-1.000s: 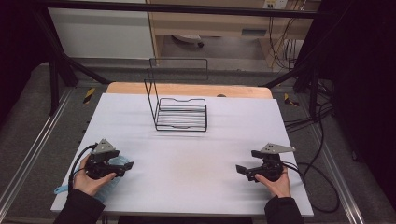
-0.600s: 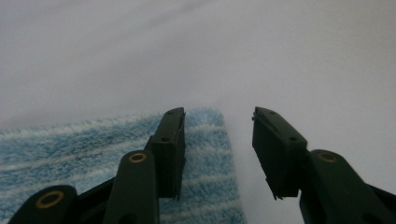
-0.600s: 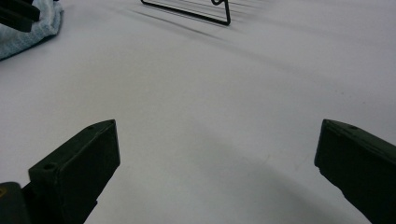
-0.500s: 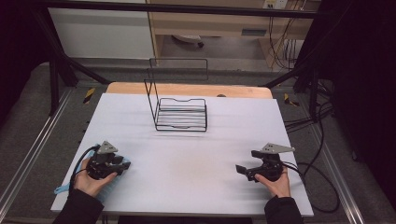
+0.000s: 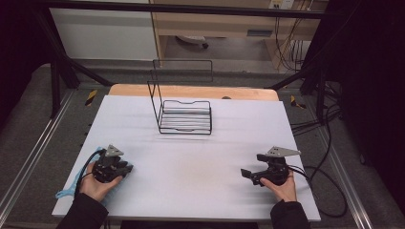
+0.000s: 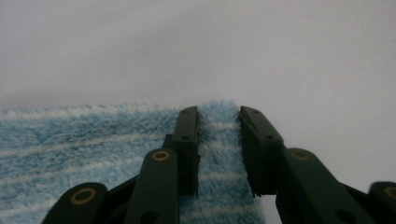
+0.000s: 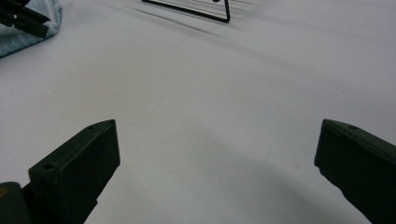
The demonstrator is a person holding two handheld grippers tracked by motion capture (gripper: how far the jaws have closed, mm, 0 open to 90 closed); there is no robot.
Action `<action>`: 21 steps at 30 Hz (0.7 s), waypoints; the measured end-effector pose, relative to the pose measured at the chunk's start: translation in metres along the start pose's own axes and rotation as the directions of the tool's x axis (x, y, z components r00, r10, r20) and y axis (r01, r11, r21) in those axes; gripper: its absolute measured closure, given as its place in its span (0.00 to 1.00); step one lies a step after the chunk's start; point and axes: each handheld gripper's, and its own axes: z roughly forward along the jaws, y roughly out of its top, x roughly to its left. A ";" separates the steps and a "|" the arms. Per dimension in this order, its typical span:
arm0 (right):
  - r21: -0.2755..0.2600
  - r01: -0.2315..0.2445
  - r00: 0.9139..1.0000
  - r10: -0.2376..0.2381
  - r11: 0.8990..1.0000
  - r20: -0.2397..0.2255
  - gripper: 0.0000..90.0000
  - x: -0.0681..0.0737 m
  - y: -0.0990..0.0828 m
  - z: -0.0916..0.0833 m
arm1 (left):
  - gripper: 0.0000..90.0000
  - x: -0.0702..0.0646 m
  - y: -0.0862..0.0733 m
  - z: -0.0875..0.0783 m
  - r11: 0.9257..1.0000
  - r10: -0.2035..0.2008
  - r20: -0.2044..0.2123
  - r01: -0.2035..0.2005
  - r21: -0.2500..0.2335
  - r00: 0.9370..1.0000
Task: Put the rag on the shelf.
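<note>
The towel (image 6: 93, 154) is soft and fluffy, light blue with thin white stripes. It lies flat at the near left corner of the white table (image 5: 200, 157). In the left gripper view its far edge is a fuzzy line with bare table beyond it.

Much of the towel is hard to see from above. In the high view the left hand (image 5: 95, 183) and the left gripper (image 5: 123, 168) cover most of it, so a blue strip peeks out by the table edge. In the left gripper view the towel is cut off at the left and bottom. In the right gripper view a small pale blue corner sits at the far left.

The left gripper lies low over the towel, pointing right. Its jaws have just been closing and now stand close together, with a fold of towel bunched up between them. The pads press on that fold, so the towel is pinched.

The right gripper (image 5: 248, 174) sits at the near right, well apart from the towel, pointing left. Its jaws are spread wide over bare table.

A black wire rack (image 5: 184, 117) stands at the far middle.
</note>
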 end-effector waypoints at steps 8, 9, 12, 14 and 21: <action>0.003 -0.002 1.000 0.002 1.000 0.001 0.01 0.000 0.000 0.000 | 0.90 0.005 0.000 -0.001 0.999 -0.038 0.019 0.038 -0.011 0.999; 0.003 0.000 1.000 0.000 1.000 0.002 0.01 0.000 0.000 0.000 | 0.90 0.006 0.000 -0.002 0.999 -0.046 0.025 0.046 -0.012 0.999; 0.003 0.000 1.000 0.000 1.000 0.001 0.01 0.000 0.000 0.000 | 0.92 0.009 0.000 -0.005 0.997 -0.067 0.041 0.068 -0.031 0.997; 0.004 -0.002 1.000 0.002 1.000 0.001 0.01 0.000 0.000 0.000 | 0.92 0.009 0.000 -0.007 0.995 -0.080 0.047 0.082 -0.047 0.996; 0.008 0.000 1.000 0.000 1.000 -0.001 0.01 0.000 0.000 0.000 | 0.92 0.008 0.001 -0.013 0.991 -0.103 0.065 0.109 -0.082 0.992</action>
